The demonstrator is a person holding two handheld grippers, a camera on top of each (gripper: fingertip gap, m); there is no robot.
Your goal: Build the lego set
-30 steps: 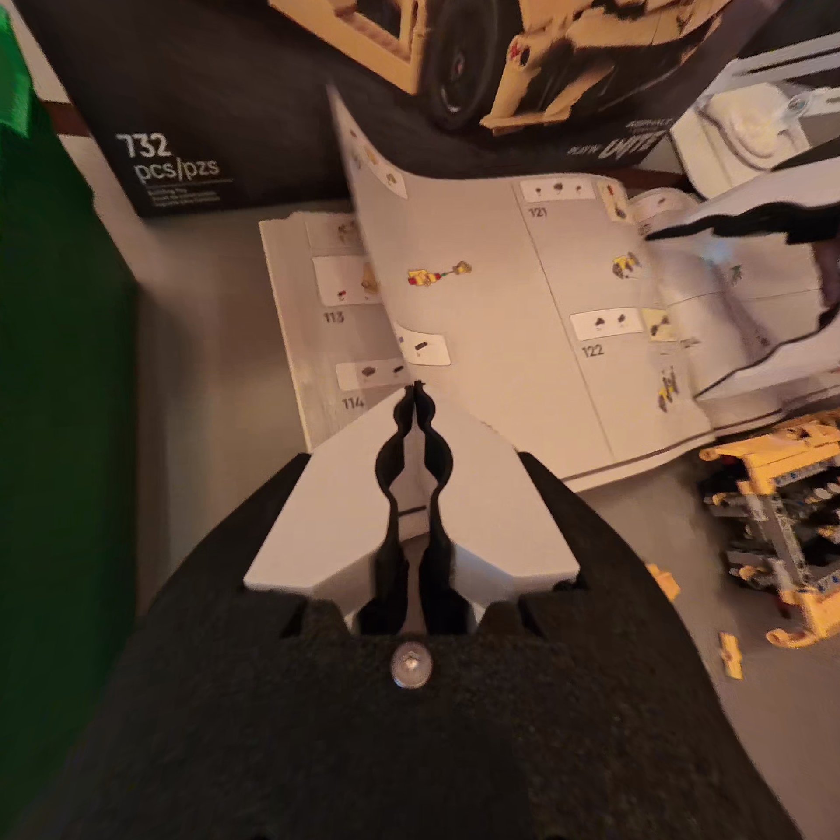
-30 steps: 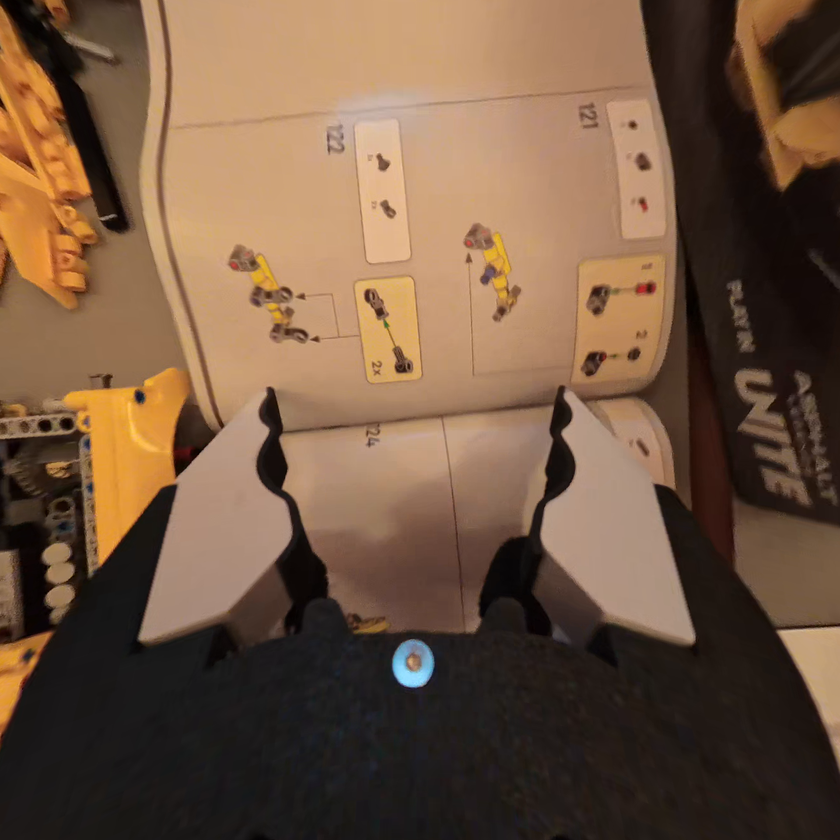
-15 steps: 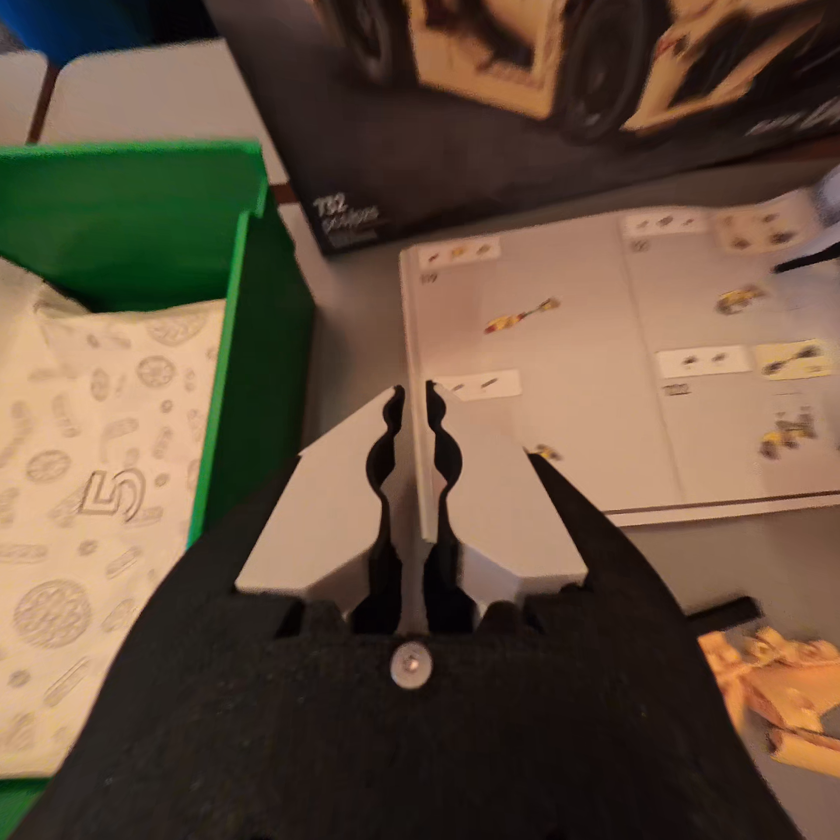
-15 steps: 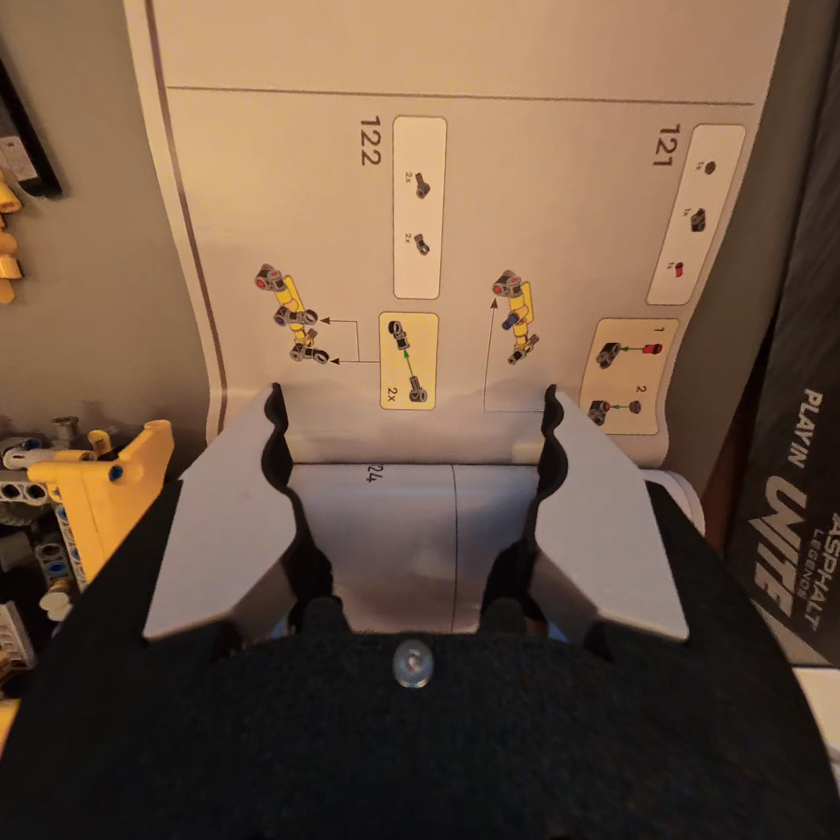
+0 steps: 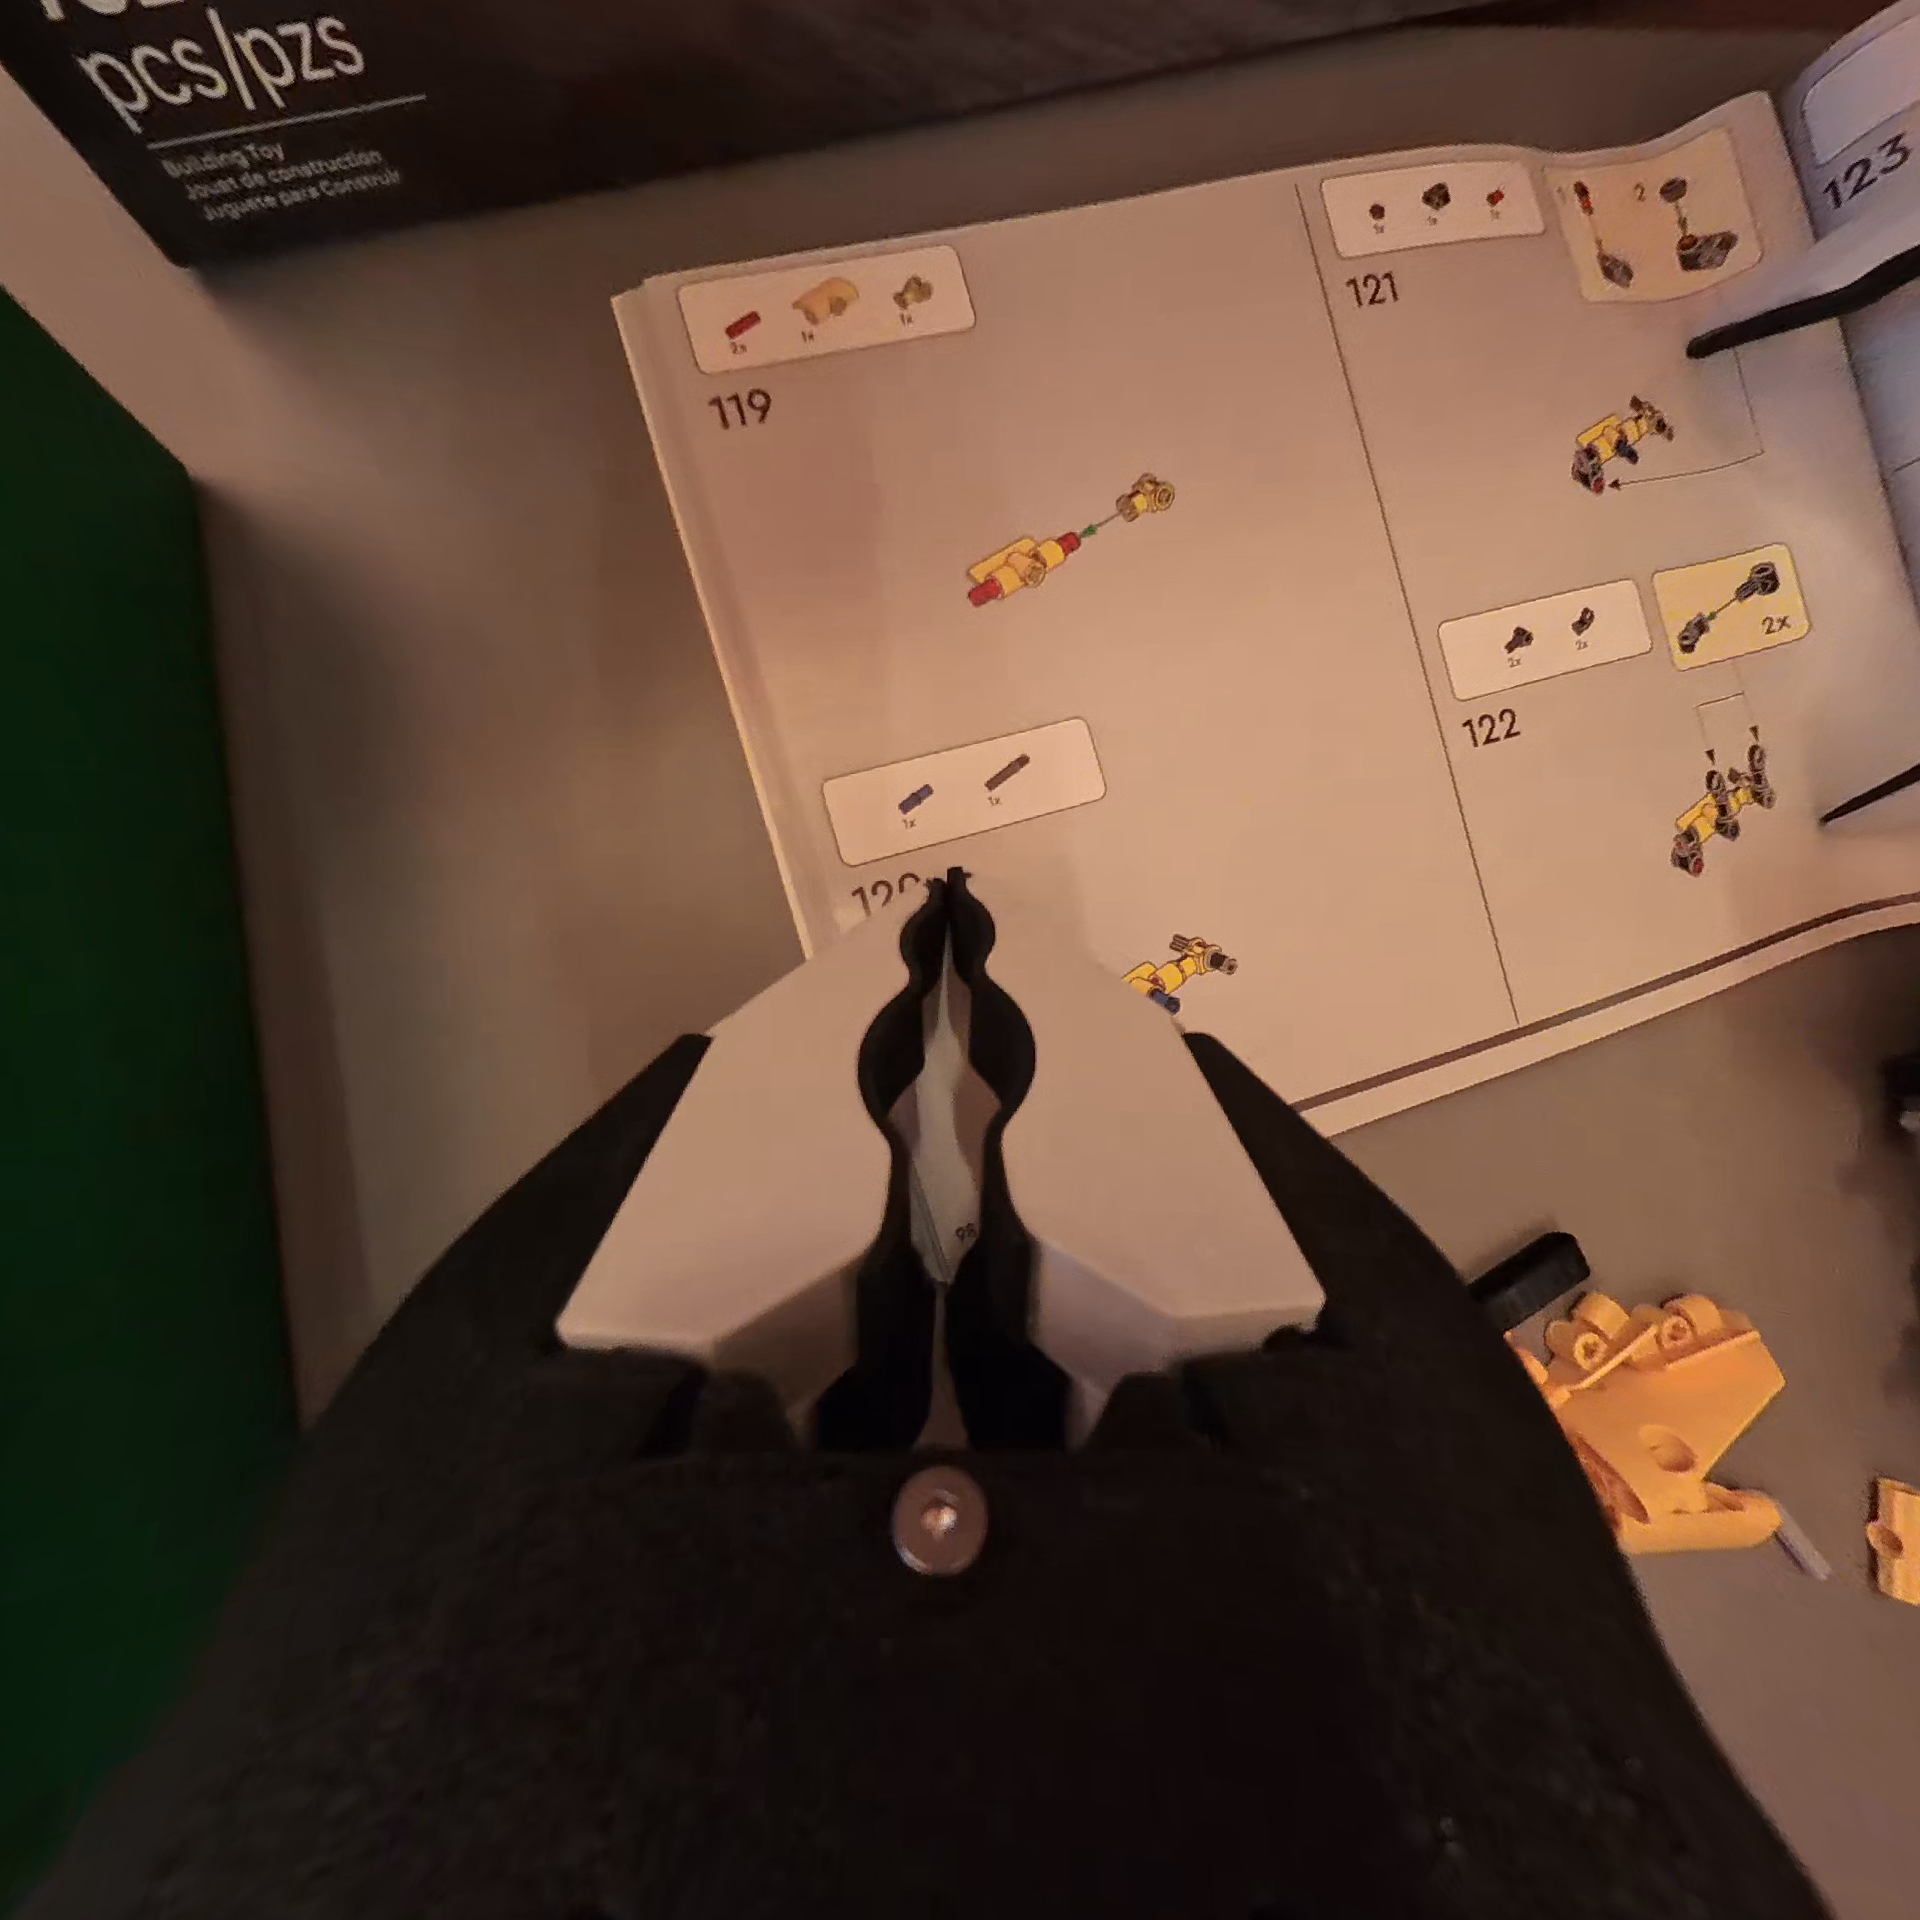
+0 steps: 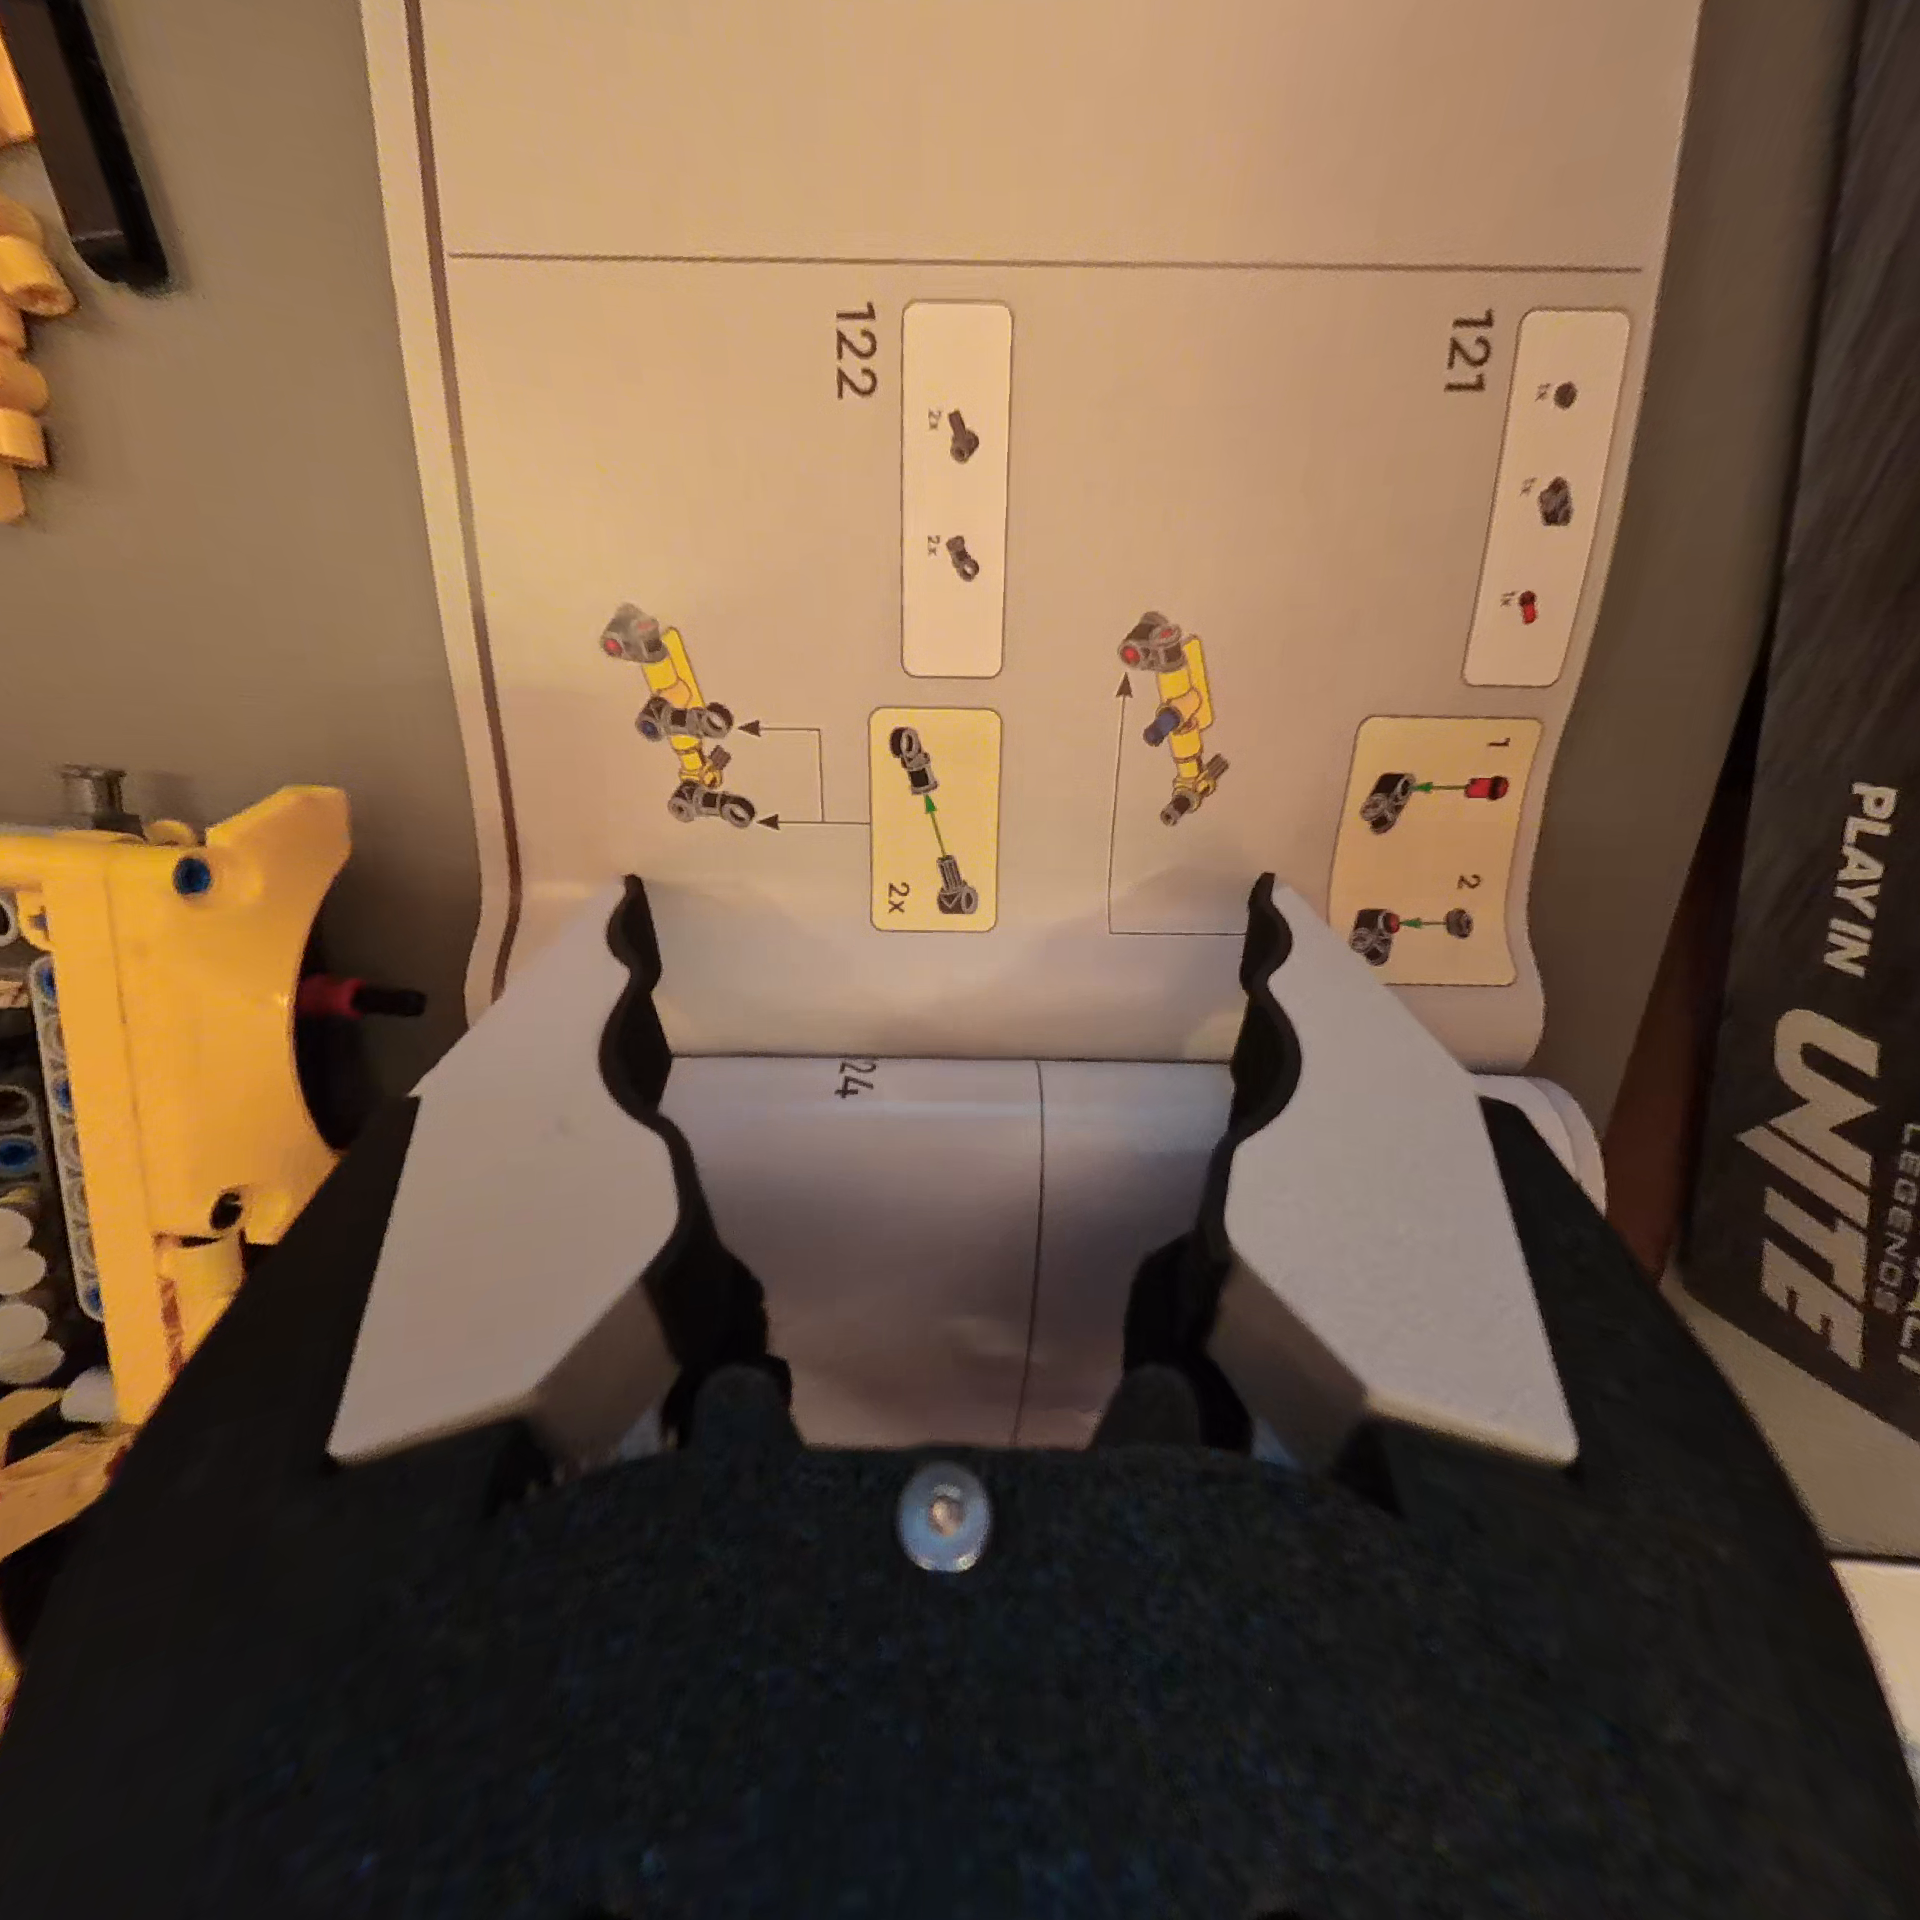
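Lying open on the grey surface (image 5: 436,644) is the instruction booklet (image 5: 1195,644), its left-hand page flat and its right-hand page curling up at the 3 o'clock edge of the left wrist view. The left tool (image 5: 951,883) is sitting over the booklet's lower left corner with its jaws pressed together at the tips; a sliver of page corner is showing in the gap behind them — the tool appears to be pinching that page. The right tool (image 6: 940,883) is hovering over the same booklet (image 6: 1039,468) with its jaws spread wide and nothing between them; the page's curled edge is crossing just beyond the fingertips.

A partly built yellow lego assembly (image 6: 187,987) is standing at 9 o'clock in the right wrist view, just beside the booklet. Loose yellow lego pieces (image 5: 1652,1413) are lying at 4 o'clock in the left wrist view, apart from the booklet. The dark set box (image 5: 727,83) is running along 12 o'clock — its side is also showing at 3 o'clock of the right wrist view (image 6: 1818,935). A green container (image 5: 94,883) is occupying 9 o'clock.
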